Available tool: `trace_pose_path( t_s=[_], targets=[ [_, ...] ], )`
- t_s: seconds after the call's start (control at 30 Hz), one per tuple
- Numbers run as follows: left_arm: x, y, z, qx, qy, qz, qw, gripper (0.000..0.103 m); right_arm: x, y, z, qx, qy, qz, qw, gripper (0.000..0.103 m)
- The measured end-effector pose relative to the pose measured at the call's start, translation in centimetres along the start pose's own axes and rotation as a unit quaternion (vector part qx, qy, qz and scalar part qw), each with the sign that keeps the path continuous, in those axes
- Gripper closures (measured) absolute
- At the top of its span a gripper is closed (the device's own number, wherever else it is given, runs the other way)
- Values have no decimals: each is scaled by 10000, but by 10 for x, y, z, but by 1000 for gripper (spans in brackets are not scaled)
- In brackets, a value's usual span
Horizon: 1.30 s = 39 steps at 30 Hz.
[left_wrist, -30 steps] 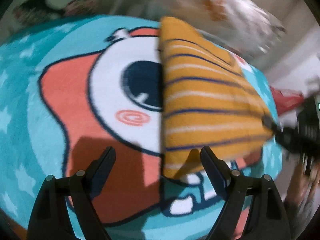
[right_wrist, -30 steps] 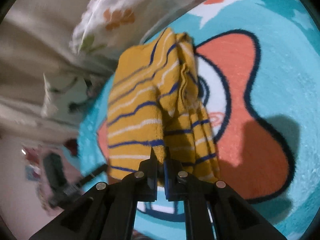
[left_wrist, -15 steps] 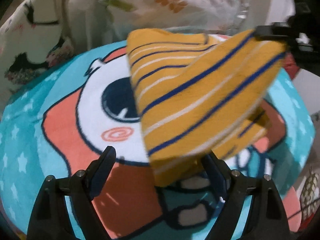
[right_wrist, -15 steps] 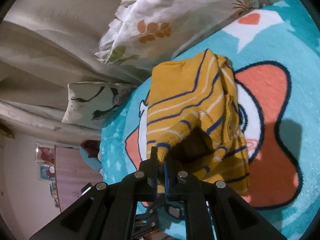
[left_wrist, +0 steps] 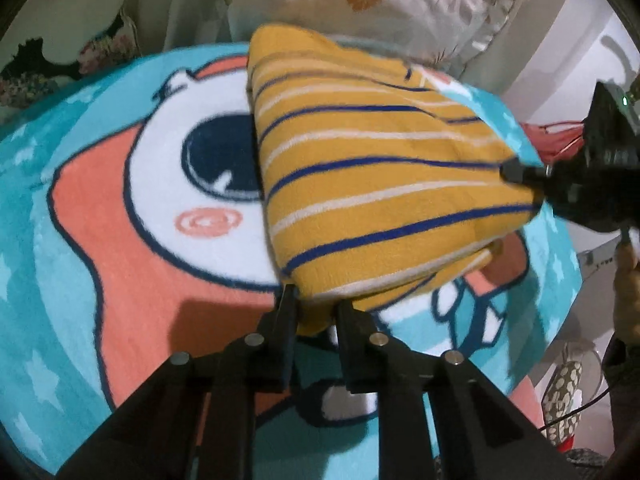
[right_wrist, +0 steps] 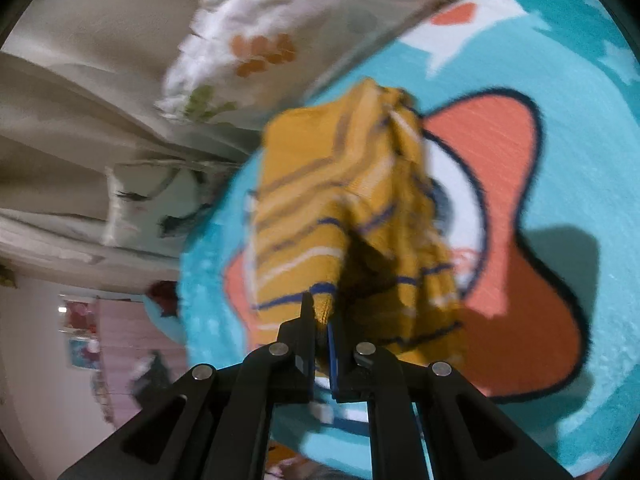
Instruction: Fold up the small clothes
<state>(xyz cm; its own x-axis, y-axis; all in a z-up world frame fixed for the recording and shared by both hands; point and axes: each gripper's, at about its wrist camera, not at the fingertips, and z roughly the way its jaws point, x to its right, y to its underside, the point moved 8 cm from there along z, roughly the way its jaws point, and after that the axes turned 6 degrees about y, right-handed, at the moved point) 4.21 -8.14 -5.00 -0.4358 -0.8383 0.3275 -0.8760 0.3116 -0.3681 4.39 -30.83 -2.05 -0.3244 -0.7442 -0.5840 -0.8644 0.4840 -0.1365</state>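
Fingers (left_wrist: 286, 312) of the left gripper (left_wrist: 314, 310) closing on the near corner of the yellow striped garment (left_wrist: 372, 184), cloth pinched between them. Right gripper (right_wrist: 320, 320) clenched on the opposite corner, seen too at the far right of the left view. Garment slung between both, long axis running corner to corner, sagging over the cartoon blanket (left_wrist: 120, 280). Both wrists pitched steeply downward, left nearer the blanket's middle.
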Motion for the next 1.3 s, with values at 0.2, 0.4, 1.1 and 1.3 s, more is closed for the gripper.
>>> trace_pose_path(
  t_s=[0.2, 0.4, 1.1, 1.3],
  targets=[
    [-4, 11, 12, -219, -106, -7, 9997, 86, 35, 19, 24, -190, 155, 355, 9991, 97],
    [-9, 14, 2, -328, 126, -211, 9992, 86, 30, 23, 28, -196, 373, 124, 9990, 97],
    [14, -54, 26, -65, -201, 189, 9996, 44, 43, -27, -11, 431, 229, 70, 9988, 87],
    [15, -51, 32, -210, -411, 369, 9983, 41, 30, -91, 9, 703, 515, -168, 9961, 86]
  ],
)
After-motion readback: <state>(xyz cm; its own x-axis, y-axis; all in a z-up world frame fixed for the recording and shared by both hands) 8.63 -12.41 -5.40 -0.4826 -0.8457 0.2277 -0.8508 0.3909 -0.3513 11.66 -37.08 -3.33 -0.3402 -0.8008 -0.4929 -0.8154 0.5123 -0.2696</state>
